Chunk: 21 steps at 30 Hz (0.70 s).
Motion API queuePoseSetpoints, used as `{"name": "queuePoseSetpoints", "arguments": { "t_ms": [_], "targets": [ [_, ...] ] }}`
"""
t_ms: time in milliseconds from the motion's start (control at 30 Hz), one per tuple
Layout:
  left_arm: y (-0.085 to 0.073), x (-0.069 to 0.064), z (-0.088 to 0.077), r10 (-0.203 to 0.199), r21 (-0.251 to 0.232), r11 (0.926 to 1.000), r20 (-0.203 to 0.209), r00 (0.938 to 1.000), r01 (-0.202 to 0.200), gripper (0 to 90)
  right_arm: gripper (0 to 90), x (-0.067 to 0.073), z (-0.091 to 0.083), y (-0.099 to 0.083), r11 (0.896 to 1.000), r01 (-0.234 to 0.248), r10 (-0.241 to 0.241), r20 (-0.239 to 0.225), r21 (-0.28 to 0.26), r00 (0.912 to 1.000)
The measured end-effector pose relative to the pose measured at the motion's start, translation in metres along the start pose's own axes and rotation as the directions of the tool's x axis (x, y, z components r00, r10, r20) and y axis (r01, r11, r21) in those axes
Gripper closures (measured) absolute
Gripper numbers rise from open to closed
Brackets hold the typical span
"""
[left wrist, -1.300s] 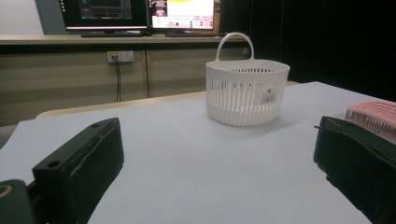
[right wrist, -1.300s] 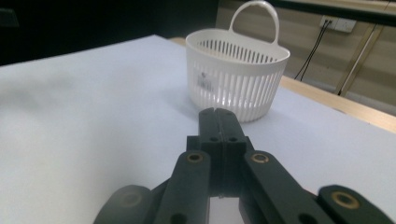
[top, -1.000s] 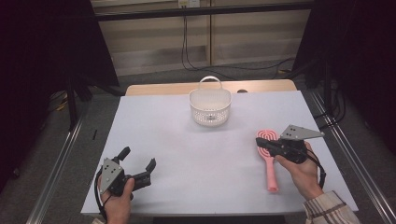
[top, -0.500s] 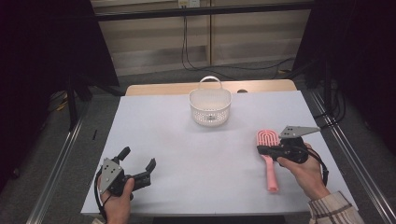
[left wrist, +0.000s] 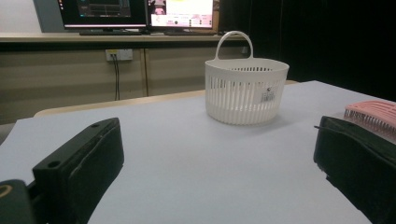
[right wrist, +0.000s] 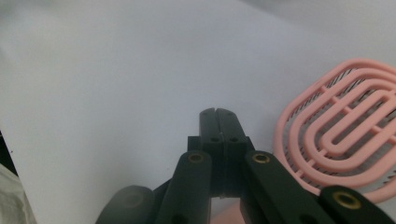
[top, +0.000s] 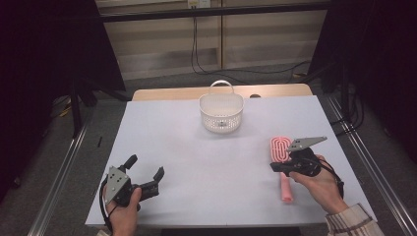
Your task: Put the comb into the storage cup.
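Lying flat on the right side of the white counter [top: 196, 162], the pink hairbrush [top: 282, 153] is sitting well in front of the white basket [top: 221, 112]. The right claw [top: 273, 167] is hovering just over the brush's neck, its jaws pressed together on nothing. The left claw [top: 145, 171] is resting near the counter's front left corner, jaws spread wide.
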State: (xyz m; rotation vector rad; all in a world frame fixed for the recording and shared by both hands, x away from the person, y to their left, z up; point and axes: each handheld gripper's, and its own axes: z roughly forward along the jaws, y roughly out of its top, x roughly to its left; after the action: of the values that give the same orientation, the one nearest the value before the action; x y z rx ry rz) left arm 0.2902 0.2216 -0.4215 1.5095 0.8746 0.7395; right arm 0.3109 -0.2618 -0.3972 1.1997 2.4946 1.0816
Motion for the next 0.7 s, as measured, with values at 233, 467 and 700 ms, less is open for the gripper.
{"name": "queuePoseSetpoints", "arguments": {
  "t_ms": [233, 467, 700],
  "targets": [
    [0.000, 0.000, 0.000, -0.003, -0.001, 1.0000, 0.001, 1.0000, 0.003, 1.8, 90.0, 0.003, 0.006, -0.010, 0.998, 0.003, -0.002, -0.021, 0.063, 0.9998],
    [0.000, 0.000, 0.000, -0.003, -0.002, 1.0000, 0.001, 1.0000, 0.003, 1.8, 90.0, 0.004, 0.009, -0.012, 0.995, -0.017, 0.019, -0.021, 0.096, 0.9996],
    [0.000, 0.000, 0.000, -0.004, -0.001, 1.0000, 0.005, 1.0000, 0.004, 1.8, 90.0, 0.003, 0.011, -0.013, 0.993, -0.021, 0.024, -0.021, 0.114, 0.9995]
  ]
}}
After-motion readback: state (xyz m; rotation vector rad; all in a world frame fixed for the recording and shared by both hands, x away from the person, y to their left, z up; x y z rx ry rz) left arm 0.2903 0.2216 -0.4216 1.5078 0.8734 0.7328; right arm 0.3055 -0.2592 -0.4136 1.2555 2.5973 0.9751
